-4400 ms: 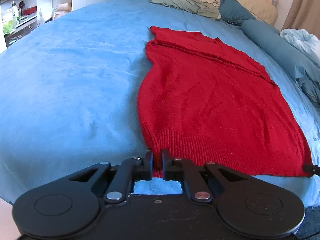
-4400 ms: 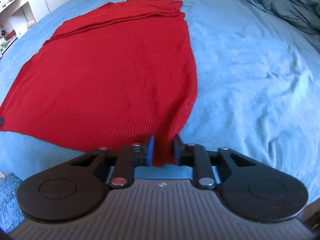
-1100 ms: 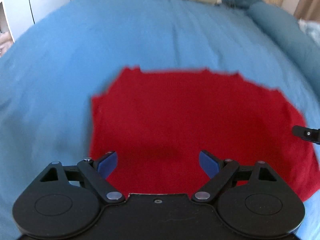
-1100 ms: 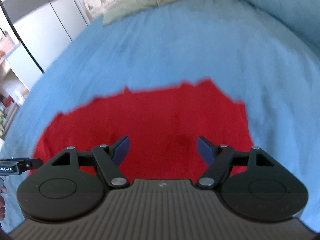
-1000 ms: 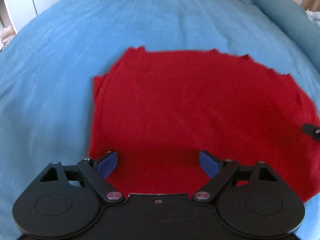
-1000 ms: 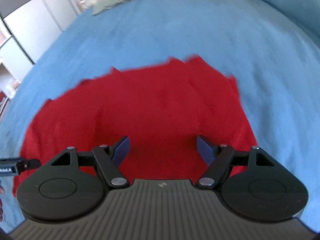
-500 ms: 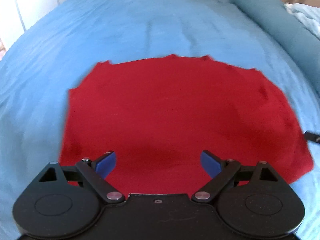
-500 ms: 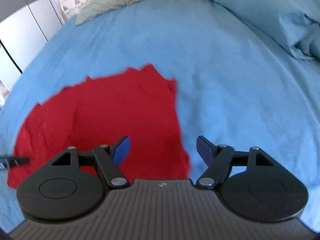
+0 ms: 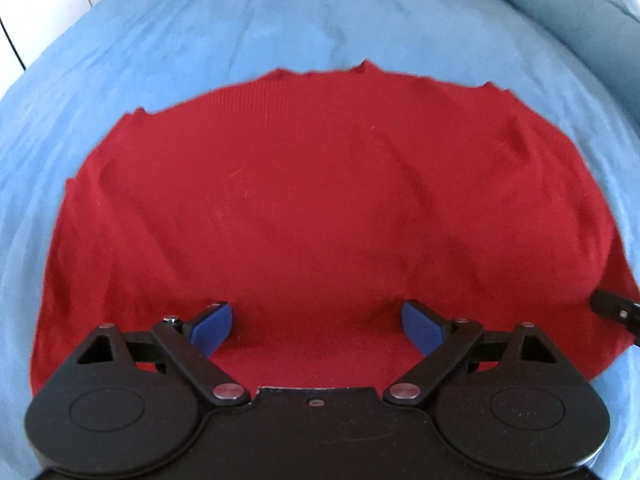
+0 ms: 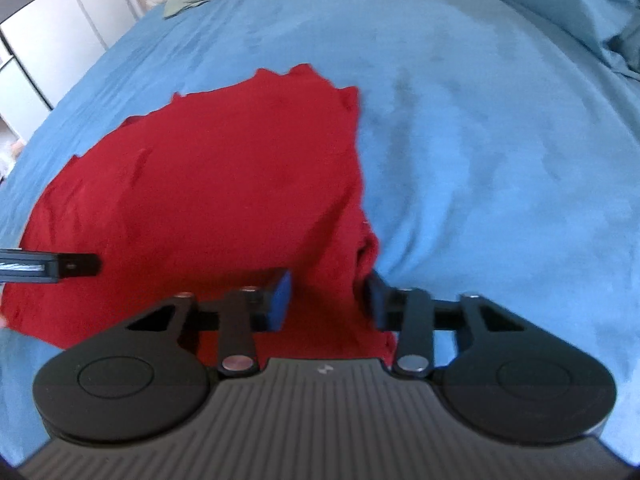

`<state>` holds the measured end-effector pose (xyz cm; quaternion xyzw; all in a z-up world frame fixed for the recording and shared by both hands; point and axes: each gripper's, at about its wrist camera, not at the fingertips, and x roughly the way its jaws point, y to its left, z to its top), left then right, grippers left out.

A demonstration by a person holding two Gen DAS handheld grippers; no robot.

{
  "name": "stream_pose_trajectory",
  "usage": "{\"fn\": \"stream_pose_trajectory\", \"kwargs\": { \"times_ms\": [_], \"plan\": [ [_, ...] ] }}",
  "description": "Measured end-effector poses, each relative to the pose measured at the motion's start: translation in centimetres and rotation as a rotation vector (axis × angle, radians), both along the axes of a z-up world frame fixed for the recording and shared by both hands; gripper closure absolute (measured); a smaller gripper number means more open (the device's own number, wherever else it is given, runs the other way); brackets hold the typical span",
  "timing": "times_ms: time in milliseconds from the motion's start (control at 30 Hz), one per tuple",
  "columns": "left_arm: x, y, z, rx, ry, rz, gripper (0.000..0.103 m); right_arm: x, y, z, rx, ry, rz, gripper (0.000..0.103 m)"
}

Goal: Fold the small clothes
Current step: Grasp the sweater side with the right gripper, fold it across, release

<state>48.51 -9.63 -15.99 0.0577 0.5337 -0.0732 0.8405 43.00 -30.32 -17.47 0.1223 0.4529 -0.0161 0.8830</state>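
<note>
Red sweater [image 9: 320, 208] near edge hidden by left gripper [image 9: 316, 326], fingers spread, right gripper [image 10: 326, 294] fingers just closing around bunched hem.

Left gripper [image 9: 316, 328]: matte black housing, two round side lobes with embossed discs, angled linkage arms fixed by silver pivot screws, triangular cut-outs, blue pads [image 9: 210, 328] on the fingertips, one small centre screw. Right gripper [image 10: 326, 300]: same black linkage and silver screws, blue pads [image 10: 280, 300], but a grey ribbed body bearing a small pale mark at its front edge.
</note>
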Motion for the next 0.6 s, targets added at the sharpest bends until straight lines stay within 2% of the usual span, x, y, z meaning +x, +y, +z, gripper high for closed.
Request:
{"fn": "stream_pose_trajectory", "kwargs": {
  "times_ms": [33,100,133,233,367,433,467,600],
  "plan": [
    [0.2,0.0,-0.2,0.004,0.009,0.008,0.003,0.1,-0.1,0.1,0.006,0.005,0.001,0.06],
    [0.9,0.1,-0.7,0.016,0.034,0.023,0.0,0.2,-0.8,0.3,0.048,0.013,-0.021,0.076],
    [1.2,0.0,-0.7,0.019,0.044,0.026,0.0,0.2,-1.2,0.5,0.081,0.016,-0.038,0.079],
    [1.9,-0.3,-1.0,0.03,0.063,0.029,0.0,0.0,-2.3,1.7,0.199,-0.005,-0.108,0.081],
    [2.2,-0.1,-0.8,0.02,0.082,0.031,0.0,0.3,-1.9,4.9,0.335,-0.083,-0.128,0.081],
    [2.3,0.5,-0.3,-0.003,0.086,0.032,0.002,1.2,-0.5,7.2,0.382,-0.133,-0.086,0.081],
    [2.3,1.2,0.2,-0.017,0.082,0.036,0.008,1.9,0.5,8.2,0.392,-0.15,-0.055,0.081],
    [1.4,6.0,3.0,-0.021,0.03,0.123,0.01,5.0,7.5,12.0,0.398,-0.195,0.159,0.081]
  ]
}}
